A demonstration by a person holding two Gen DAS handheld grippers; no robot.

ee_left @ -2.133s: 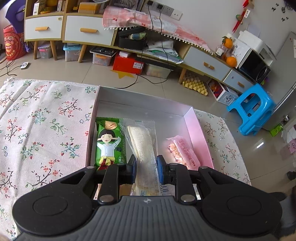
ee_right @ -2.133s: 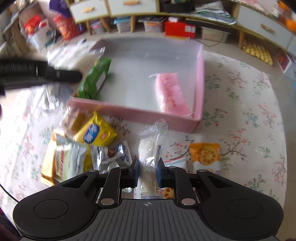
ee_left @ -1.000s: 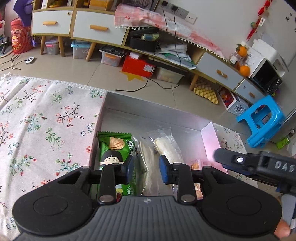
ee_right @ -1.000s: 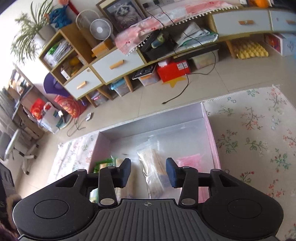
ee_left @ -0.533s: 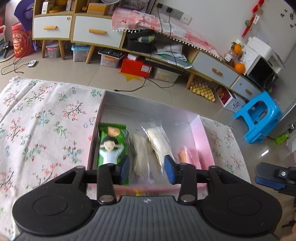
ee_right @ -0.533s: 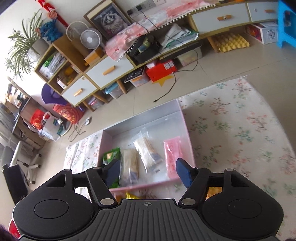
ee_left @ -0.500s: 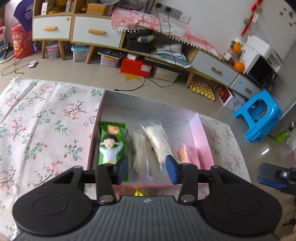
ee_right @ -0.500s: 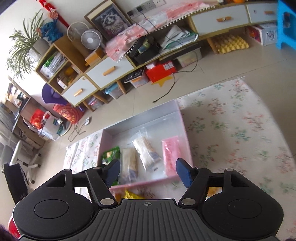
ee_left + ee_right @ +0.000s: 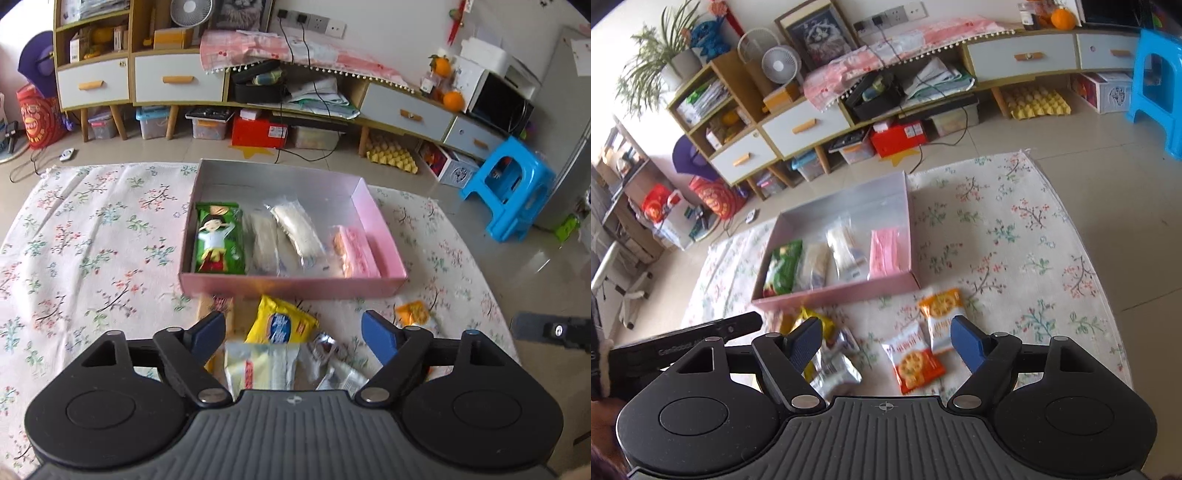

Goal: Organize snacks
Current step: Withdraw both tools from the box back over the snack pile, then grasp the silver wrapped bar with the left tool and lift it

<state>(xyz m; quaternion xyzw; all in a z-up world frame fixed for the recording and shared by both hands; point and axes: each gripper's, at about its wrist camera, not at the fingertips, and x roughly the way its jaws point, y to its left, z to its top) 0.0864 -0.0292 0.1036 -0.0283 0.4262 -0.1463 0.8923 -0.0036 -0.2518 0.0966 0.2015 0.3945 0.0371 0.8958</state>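
Both grippers have pulled back and up from the box since a second ago. The left gripper [image 9: 293, 332] hangs with its blue-padded jaws spread wide and empty above a yellow crinkly snack bag [image 9: 279, 325] and a pale cream packet [image 9: 260, 363] on the floral tablecloth [image 9: 92, 251]. The right gripper [image 9: 886, 339], jaws just as wide apart and holding nothing, hovers over two orange cracker packets [image 9: 916, 363] and a silver foil pouch [image 9: 833, 365]. Beyond them sits the shallow pink cardboard box [image 9: 291, 288]. It now holds four snacks in a row: a green cartoon-girl packet [image 9: 218, 243], two clear-wrapped pale bars [image 9: 295, 229] where there was one two seconds ago, and a pink wafer packet [image 9: 354, 251].
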